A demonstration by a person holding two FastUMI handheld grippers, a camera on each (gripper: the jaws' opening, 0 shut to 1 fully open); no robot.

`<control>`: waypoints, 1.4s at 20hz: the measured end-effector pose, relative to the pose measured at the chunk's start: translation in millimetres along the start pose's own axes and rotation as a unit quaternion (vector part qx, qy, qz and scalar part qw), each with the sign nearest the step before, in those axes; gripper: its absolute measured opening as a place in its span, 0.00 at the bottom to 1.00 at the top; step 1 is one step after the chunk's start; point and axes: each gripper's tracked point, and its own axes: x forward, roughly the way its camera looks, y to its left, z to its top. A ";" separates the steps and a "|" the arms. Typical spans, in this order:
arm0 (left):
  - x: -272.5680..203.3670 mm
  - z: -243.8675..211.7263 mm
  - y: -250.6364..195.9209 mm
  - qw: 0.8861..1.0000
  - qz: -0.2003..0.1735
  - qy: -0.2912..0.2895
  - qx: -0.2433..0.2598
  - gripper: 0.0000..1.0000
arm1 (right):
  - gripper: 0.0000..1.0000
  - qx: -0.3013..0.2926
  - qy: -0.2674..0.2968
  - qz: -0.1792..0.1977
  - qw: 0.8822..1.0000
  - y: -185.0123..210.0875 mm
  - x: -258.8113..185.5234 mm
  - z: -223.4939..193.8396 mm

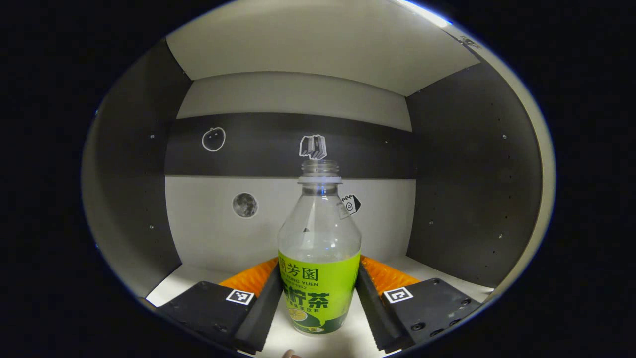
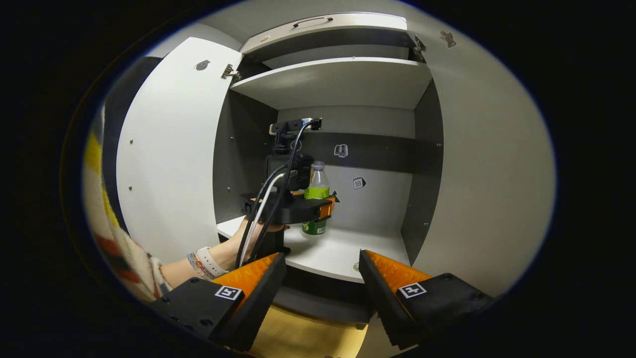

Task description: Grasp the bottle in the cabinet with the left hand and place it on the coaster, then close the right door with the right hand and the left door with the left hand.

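A clear, capless bottle (image 1: 319, 258) with a green label stands on the white bottom shelf (image 1: 174, 288) of the cabinet. My left gripper (image 1: 319, 266) has a finger pressed against each side of the label, shut on the bottle. In the right gripper view the same bottle (image 2: 316, 199) is held by the left gripper (image 2: 325, 206), which a person's hand (image 2: 233, 248) has reached into the cabinet. My right gripper (image 2: 323, 256) hangs open in front of the cabinet's lower edge, with nothing between its fingers.
Both cabinet doors stand open: the left door (image 2: 169, 149) swung out to the left, the right door (image 2: 487, 174) to the right. An upper shelf (image 2: 338, 79) sits above the bottle. Small stickers mark the back wall (image 1: 213, 139). A yellowish surface (image 2: 308, 338) lies below.
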 end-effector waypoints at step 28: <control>-229.2 50.2 -40.0 0.998 -0.035 -0.030 0.034 0.78 | 0.98 0.010 -0.053 0.007 0.999 78.8 -154.1 30.0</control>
